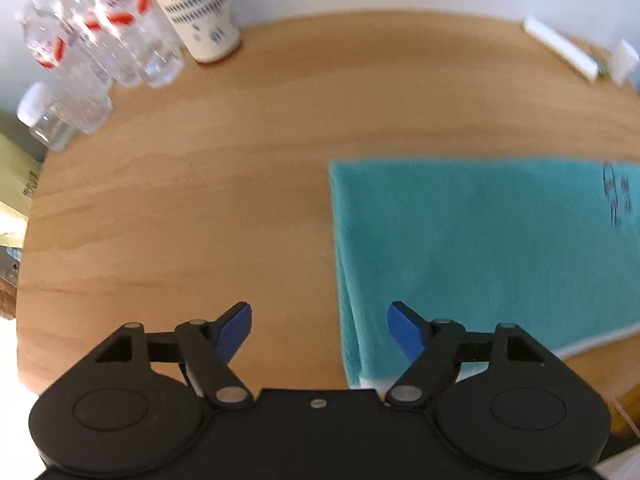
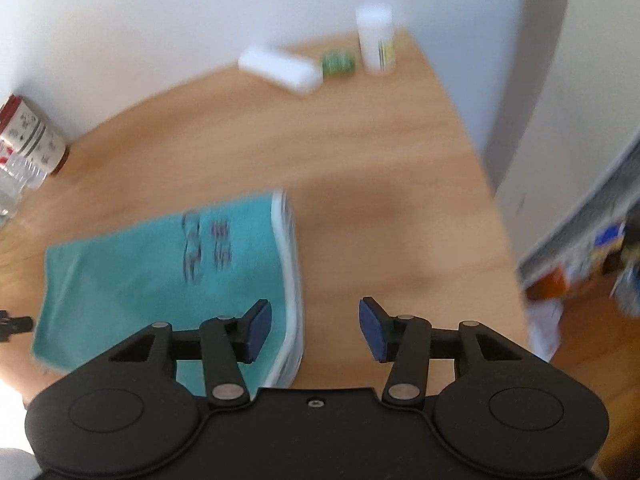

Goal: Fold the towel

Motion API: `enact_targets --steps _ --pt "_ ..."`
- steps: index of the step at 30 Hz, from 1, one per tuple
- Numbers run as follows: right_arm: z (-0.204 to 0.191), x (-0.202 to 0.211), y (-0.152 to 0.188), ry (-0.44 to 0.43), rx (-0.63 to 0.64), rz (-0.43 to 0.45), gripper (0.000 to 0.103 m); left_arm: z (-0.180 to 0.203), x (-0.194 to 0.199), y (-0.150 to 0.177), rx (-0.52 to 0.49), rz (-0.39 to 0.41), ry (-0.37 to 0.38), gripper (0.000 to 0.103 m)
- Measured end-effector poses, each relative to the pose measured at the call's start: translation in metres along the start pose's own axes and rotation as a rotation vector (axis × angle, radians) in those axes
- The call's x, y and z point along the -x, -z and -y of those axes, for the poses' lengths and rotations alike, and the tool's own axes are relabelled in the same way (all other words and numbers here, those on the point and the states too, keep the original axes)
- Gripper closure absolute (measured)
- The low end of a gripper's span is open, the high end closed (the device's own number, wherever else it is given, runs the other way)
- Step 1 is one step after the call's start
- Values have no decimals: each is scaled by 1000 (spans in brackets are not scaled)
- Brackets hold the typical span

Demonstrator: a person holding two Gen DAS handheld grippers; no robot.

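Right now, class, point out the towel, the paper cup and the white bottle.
towel (image 1: 460,240), left wrist view, middle of the teal cloth
paper cup (image 1: 196,12), left wrist view, patterned side
white bottle (image 2: 376,40), right wrist view, body

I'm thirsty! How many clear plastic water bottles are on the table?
3 that I can make out, bunched at the table's far left corner: one outermost, one beside the patterned cup, one with a white cap nearest. Blur may hide more.

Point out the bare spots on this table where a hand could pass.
Bare wood lies left of the teal towel, up to the water bottles and paper cup crowding the far-left corner. Another patch: right of the towel, before the white box and white bottle.
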State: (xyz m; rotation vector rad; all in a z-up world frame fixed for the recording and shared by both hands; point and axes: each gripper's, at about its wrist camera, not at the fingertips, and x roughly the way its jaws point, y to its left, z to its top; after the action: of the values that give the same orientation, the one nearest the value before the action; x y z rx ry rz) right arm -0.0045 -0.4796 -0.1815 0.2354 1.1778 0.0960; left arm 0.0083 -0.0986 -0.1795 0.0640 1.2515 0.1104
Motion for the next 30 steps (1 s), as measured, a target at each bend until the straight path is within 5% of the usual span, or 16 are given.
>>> enact_targets --steps 7,12,15,17,22,28,30 --pt "-58 -21 -5 -113 213 45 49 36 -14 -33 -55 114 72 23" --pt "-74 -43 1 -173 242 -9 52 58 -42 -35 -118 135 67 23" --pt "-74 -57 8 -127 286 -60 61 60 -56 -32 -136 129 21 23" --pt "-70 -57 14 -105 315 -47 78 55 -62 -29 -143 133 -3 22" --pt "-61 -58 14 -99 325 -44 84 45 -66 -26 -149 142 -30 6" --pt "-69 -53 -5 -60 307 -16 78 49 -58 -28 -158 133 -55 7" --pt "-73 -53 -15 -55 299 23 68 49 -50 -30 -129 129 -29 7"
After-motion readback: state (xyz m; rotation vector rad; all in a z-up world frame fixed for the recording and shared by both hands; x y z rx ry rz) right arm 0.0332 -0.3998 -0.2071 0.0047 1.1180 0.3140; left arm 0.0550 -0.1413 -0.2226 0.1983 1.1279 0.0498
